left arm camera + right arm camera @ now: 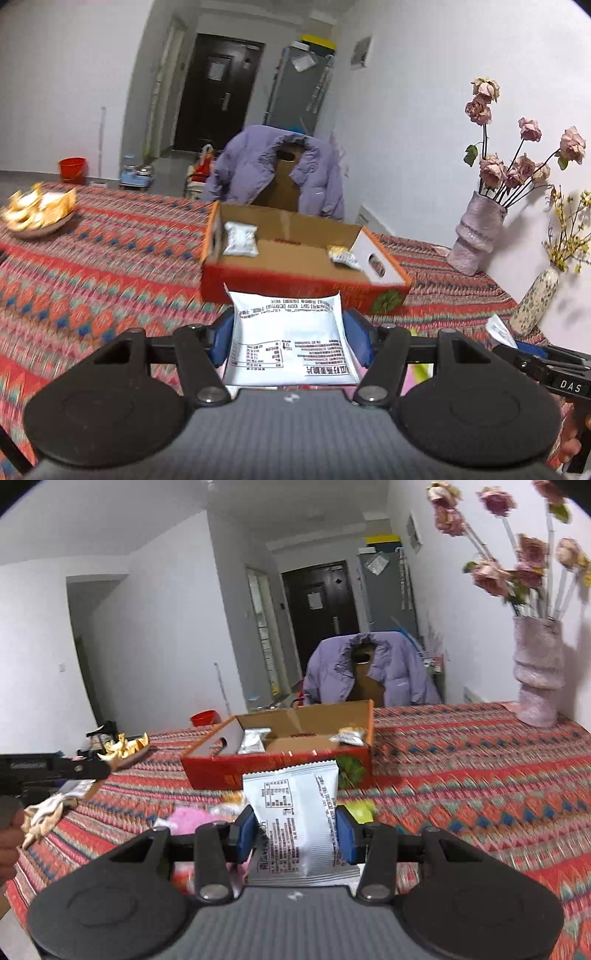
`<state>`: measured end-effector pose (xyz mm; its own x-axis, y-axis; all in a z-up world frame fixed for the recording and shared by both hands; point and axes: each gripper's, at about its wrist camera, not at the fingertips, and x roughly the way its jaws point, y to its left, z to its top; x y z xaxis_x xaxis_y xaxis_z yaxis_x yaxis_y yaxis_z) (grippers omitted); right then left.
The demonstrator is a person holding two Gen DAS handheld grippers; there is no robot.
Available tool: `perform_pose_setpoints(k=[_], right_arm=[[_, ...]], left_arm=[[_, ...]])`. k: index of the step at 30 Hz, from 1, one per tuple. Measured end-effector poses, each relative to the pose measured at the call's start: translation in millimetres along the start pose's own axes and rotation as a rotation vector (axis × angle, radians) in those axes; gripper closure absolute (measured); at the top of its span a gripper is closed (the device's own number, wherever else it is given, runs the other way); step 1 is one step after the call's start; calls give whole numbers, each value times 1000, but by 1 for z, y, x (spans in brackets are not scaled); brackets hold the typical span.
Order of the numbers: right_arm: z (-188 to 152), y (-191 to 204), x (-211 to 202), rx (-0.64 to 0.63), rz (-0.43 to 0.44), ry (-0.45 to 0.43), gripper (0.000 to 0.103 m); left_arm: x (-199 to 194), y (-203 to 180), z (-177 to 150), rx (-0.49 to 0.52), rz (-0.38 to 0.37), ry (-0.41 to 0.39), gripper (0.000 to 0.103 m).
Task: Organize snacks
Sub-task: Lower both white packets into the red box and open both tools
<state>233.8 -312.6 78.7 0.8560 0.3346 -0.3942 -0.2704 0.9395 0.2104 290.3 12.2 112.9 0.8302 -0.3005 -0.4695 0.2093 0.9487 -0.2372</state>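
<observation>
An open red cardboard box sits on the patterned table, also in the right wrist view. Inside lie a silver snack packet at its left and a yellowish packet at its right; both show in the right wrist view, silver and yellowish. My left gripper is shut on a white snack packet, held in front of the box. My right gripper is shut on another white snack packet, also short of the box.
A bowl of golden snacks stands far left on the table. Two vases of flowers stand along the right wall. A chair with a purple jacket is behind the box. Pink and yellow packets lie near my right gripper.
</observation>
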Motion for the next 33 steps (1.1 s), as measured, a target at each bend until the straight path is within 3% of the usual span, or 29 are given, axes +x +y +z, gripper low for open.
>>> perform_pose_setpoints(k=[5,8,10,14,18,21,23,25,27,29,33], right_arm=[[75,-19,77,17,135,35,59],[112,-35,146,73,155,102,59],[132,-47,205,119,141,170,59],[149,-67,312,213,82,294,59],[150,-75,383,212,-21,364,57],[146,-79,405,232,-22,371,49],[144,-81,408,225,-33,354,45],[144,-86,406,218,-52,332,41],[146,-90,401,217,-53,317,42],[151,-94,394,195,-60,312,39],[159,-86,376,105,-64,323,38]], left_arm=[[79,1,74,42,-8,29,40],[153,4,110,38,2,109,40],[201,6,125,48,-1,155,40],[289,12,140,38,84,215,40],[355,27,139,-10,100,288,40],[391,32,133,-34,70,341,39],[406,35,130,-46,72,356,29],[411,39,129,-79,67,365,27],[410,41,129,-74,34,367,26],[404,42,131,-55,39,357,22],[380,47,141,-43,49,339,21]])
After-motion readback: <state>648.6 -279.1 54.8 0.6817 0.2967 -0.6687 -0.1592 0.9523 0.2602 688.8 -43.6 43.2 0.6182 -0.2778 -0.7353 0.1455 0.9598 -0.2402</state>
